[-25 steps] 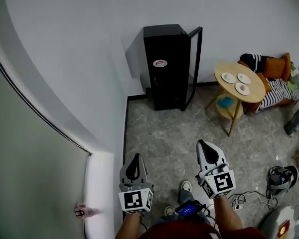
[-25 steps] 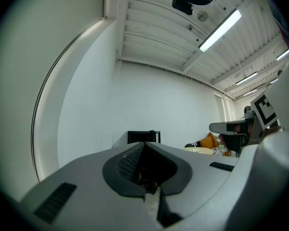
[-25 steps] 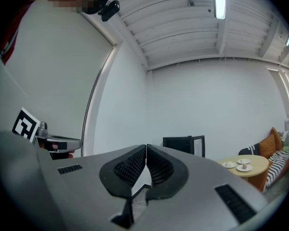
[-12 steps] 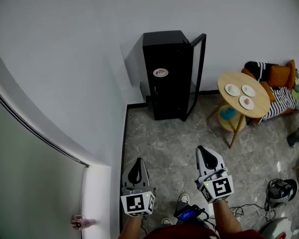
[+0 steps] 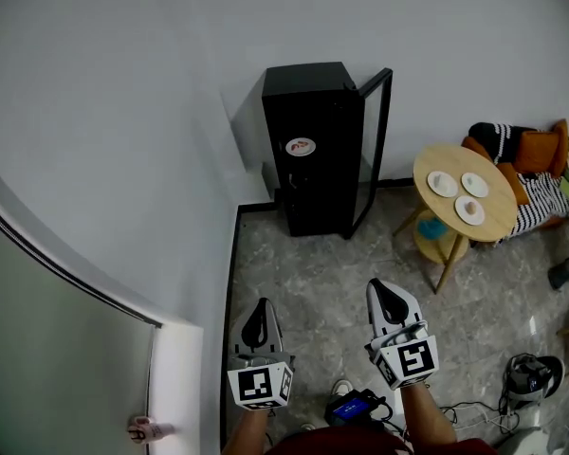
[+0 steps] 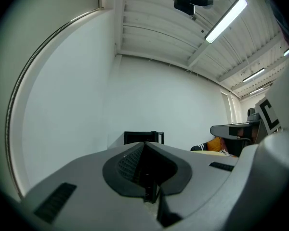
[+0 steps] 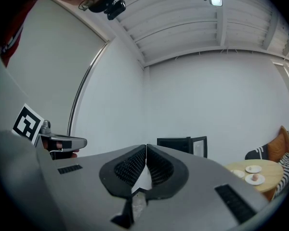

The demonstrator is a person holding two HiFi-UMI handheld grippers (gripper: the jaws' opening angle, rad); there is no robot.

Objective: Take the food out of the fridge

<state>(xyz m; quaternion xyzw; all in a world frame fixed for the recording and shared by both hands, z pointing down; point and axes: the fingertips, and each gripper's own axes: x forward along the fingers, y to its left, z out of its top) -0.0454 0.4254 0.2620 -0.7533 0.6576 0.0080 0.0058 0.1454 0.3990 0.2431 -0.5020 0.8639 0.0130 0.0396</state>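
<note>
While fridge (image 5: 313, 150) stands at upper centre of frame, well apart from both grippers, door (image 5: 376, 131) ajar, food inside unseen: close gap first. Left gripper (image 5: 256, 309) and right gripper (image 5: 385, 290) pinched together, empty; spread jaws before reaching in.

1. Head view: high above the floor, looking steeply down and forward; the fridge (image 5: 311, 150) and the round table (image 5: 455, 159) lie well ahead
2. Left gripper view: low, looking level along its jaws at the far fridge
3. Right gripper view: likewise, sharing fridge and table with the head view
</note>
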